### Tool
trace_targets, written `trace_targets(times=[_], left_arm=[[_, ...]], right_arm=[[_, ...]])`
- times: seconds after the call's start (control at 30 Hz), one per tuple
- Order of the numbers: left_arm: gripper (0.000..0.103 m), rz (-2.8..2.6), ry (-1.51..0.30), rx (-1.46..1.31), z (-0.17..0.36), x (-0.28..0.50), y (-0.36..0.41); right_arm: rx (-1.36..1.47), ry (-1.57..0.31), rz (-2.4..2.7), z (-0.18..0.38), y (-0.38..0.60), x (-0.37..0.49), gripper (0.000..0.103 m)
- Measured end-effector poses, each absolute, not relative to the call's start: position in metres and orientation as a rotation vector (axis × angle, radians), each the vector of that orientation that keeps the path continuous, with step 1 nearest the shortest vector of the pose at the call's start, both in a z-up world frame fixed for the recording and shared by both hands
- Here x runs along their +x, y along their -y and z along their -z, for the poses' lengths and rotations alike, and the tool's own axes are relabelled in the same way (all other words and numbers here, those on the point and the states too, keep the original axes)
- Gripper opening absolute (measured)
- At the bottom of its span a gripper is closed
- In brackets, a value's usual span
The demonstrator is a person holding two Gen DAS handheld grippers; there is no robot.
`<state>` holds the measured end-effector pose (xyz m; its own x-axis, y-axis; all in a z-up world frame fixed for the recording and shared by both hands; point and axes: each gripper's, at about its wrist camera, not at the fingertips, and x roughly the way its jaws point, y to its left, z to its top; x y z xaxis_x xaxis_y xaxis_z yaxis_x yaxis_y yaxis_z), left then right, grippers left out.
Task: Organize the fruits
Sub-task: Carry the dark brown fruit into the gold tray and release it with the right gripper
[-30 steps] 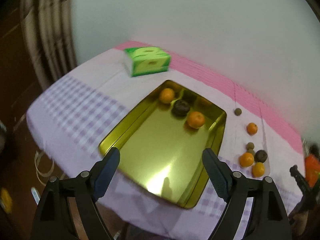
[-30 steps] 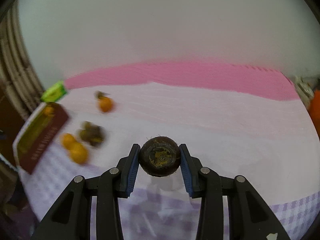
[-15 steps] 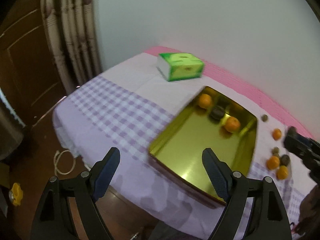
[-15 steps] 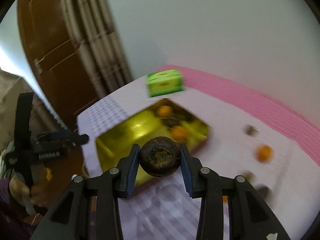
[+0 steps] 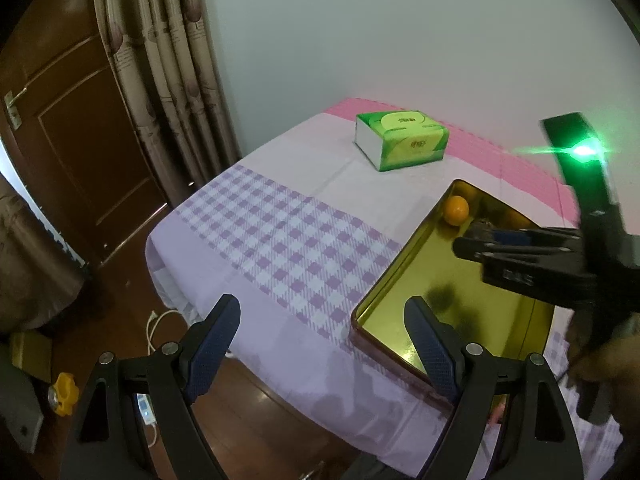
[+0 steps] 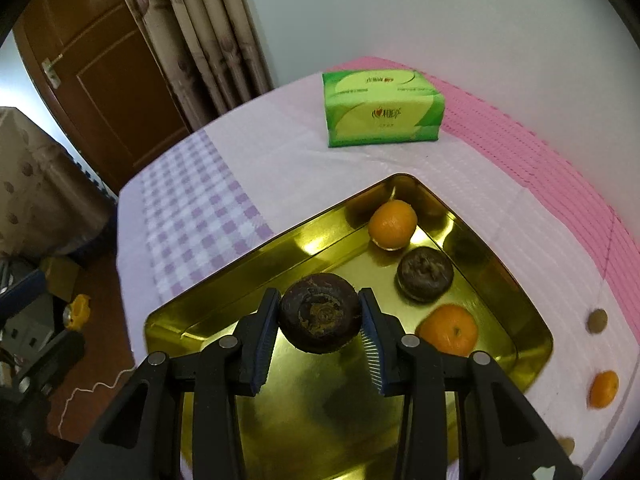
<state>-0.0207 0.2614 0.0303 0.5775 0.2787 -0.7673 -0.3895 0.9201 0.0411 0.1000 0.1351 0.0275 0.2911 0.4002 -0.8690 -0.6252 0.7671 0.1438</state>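
My right gripper (image 6: 320, 320) is shut on a dark brown round fruit (image 6: 320, 318) and holds it above the gold tray (image 6: 240, 264). In the tray lie an orange (image 6: 393, 224), a second dark fruit (image 6: 425, 275) and another orange (image 6: 450, 330). My left gripper (image 5: 320, 336) is open and empty, off the table's near corner beside the tray (image 5: 404, 264). The right gripper also shows in the left wrist view (image 5: 476, 236), over the tray, near an orange (image 5: 456, 210).
A green tissue box (image 6: 382, 108) stands on the table behind the tray. A small orange (image 6: 604, 389) and a small brown fruit (image 6: 597, 321) lie on the cloth right of the tray. A curtain (image 5: 168, 72) and a wooden door (image 5: 76, 148) stand left of the table.
My right gripper has carried the dark fruit leftward from the loose fruits to above the tray. My left gripper has pulled back and swung left, away from the tray.
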Motion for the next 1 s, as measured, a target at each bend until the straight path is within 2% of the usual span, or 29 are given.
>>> trace_targets(times=[0.67, 1.0], left_arm=[[0.084, -0.353, -0.933, -0.091, -0.02, -0.014, -0.249], [0.084, -0.339, -0.971, -0.052, -0.015, -0.012, -0.243]], right_arm=[[-0.241, -1.122, -0.631, -0.003, -0.155, 0.134, 0.037], [-0.16, -1.02, -0.664, -0.032, -0.131, 0.125, 0.038]])
